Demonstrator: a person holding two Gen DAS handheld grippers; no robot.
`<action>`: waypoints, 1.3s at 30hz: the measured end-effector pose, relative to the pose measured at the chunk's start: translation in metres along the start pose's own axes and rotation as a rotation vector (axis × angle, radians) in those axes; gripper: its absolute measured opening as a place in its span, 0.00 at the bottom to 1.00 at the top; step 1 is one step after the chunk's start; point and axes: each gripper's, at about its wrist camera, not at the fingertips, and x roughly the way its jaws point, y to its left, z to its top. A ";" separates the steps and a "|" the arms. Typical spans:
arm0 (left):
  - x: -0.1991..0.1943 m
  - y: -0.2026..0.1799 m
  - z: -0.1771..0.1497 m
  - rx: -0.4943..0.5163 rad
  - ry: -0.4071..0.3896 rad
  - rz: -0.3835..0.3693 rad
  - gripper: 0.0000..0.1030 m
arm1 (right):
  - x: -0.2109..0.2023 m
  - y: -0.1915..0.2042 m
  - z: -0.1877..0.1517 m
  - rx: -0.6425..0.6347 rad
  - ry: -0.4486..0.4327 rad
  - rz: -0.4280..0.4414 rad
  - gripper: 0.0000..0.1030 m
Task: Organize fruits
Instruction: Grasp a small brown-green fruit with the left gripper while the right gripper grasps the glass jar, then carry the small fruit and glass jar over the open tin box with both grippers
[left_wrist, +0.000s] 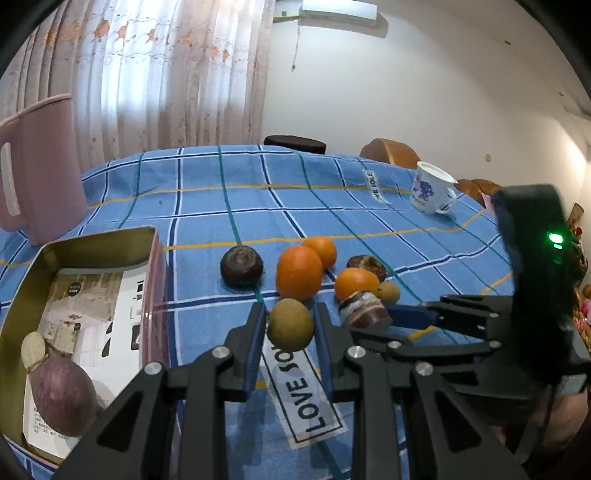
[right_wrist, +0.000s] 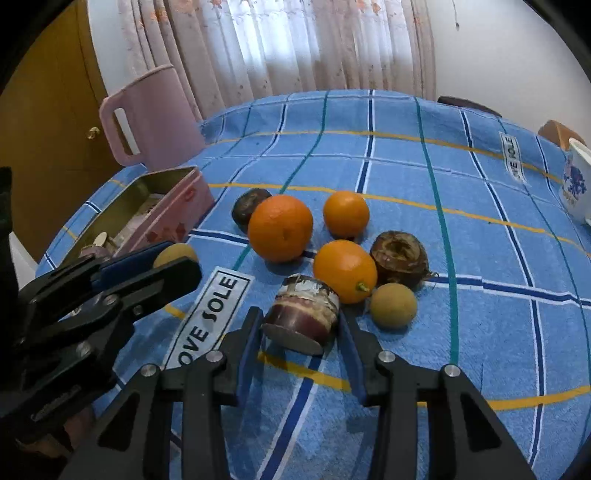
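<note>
the left gripper (left_wrist: 290, 325) has its blue-padded jaws closed against a small, round, dull olive-brown fruit (left_wrist: 290, 324), matte-skinned. the right gripper (right_wrist: 301, 332) brackets a stubby purple cylinder of sugarcane (right_wrist: 301, 317) with flaking pale bands and a flat cut end; its jaws sit close on both sides, though whether they press it i cannot tell. just beyond lie three glossy oranges (right_wrist: 280, 228), a second olive-brown fruit (right_wrist: 393, 305) and two wrinkled dark fruits (right_wrist: 399, 257) on the blue plaid terry cloth (right_wrist: 480, 332). a gold-lined metal tin (left_wrist: 92, 240) at the left holds a smooth purple fruit (left_wrist: 62, 395).
</note>
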 end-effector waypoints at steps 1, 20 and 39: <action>0.000 0.001 0.000 -0.005 -0.003 -0.001 0.27 | -0.004 0.001 -0.001 -0.007 -0.021 -0.003 0.41; -0.016 -0.009 -0.002 0.013 -0.093 0.049 0.27 | -0.043 0.012 -0.006 -0.071 -0.247 -0.028 0.42; -0.033 -0.011 -0.002 0.032 -0.183 0.117 0.27 | -0.058 0.016 -0.010 -0.098 -0.343 -0.024 0.42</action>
